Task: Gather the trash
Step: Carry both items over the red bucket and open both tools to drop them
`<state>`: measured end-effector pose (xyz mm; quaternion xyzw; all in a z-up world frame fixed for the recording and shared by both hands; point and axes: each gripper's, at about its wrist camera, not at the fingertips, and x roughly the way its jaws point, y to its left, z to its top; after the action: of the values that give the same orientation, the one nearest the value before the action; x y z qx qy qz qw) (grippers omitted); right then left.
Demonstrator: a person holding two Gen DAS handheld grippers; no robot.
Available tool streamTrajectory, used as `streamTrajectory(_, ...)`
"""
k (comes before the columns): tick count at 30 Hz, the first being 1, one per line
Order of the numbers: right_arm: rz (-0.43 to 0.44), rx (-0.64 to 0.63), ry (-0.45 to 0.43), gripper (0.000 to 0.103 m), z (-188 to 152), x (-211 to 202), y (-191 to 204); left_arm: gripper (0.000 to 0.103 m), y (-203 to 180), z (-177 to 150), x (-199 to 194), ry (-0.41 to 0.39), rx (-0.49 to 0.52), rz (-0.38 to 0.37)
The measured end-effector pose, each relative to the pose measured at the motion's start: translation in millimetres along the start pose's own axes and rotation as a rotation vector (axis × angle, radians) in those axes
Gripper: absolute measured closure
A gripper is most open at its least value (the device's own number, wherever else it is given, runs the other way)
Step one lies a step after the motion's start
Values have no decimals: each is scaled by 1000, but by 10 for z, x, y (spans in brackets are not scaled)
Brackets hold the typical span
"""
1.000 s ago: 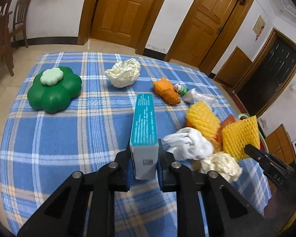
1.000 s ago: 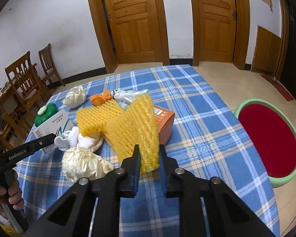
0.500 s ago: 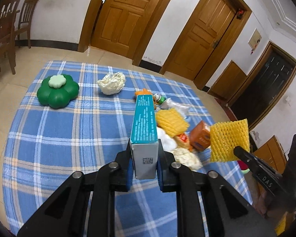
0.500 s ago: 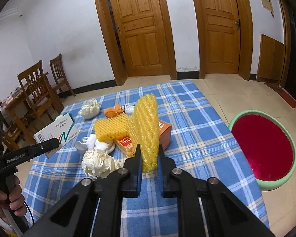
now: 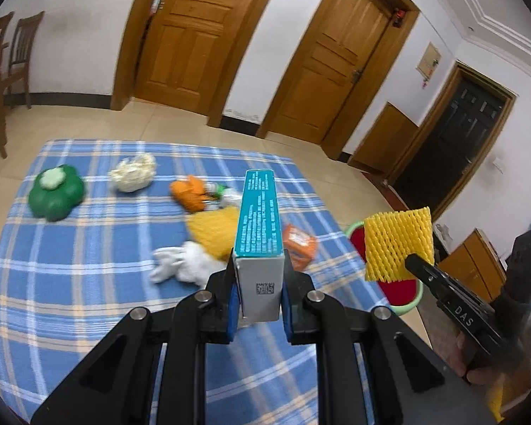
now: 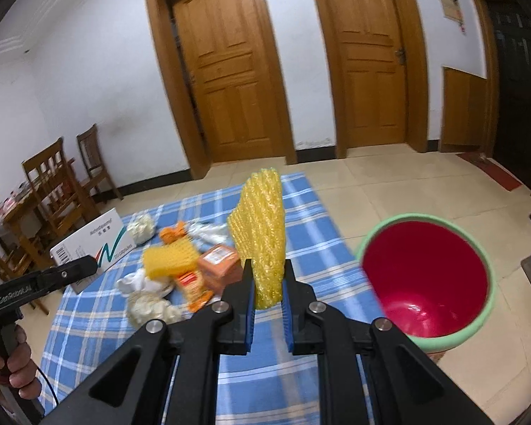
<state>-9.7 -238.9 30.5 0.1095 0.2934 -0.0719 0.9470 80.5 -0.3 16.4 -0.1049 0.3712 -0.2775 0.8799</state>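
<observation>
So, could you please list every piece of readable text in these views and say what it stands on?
"DAS": on the right gripper.
"GenRobot.AI": on the left gripper.
Carton held by the left gripper: teal-side print, a code label and a logo line, all too small to read.
Orange box: label blurred.

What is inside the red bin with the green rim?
The red bin looks empty in the right wrist view: only its shiny red wall and bottom show. The near rim hides a small strip inside.

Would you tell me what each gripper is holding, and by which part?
Left gripper: teal box, by its barcode end. Right gripper: yellow foam net, by its lower end.
</observation>
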Motion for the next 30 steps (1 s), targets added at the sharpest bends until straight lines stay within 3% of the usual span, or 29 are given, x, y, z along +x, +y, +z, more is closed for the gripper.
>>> streamTrajectory(16,-120,142,-12,88,-15,-112,-975,85,-918,7,586,103,117,-91)
streamTrajectory(30,-198,271,38,87,-220,37,-1711,85,-1637,-25,1288,213,219,-147)
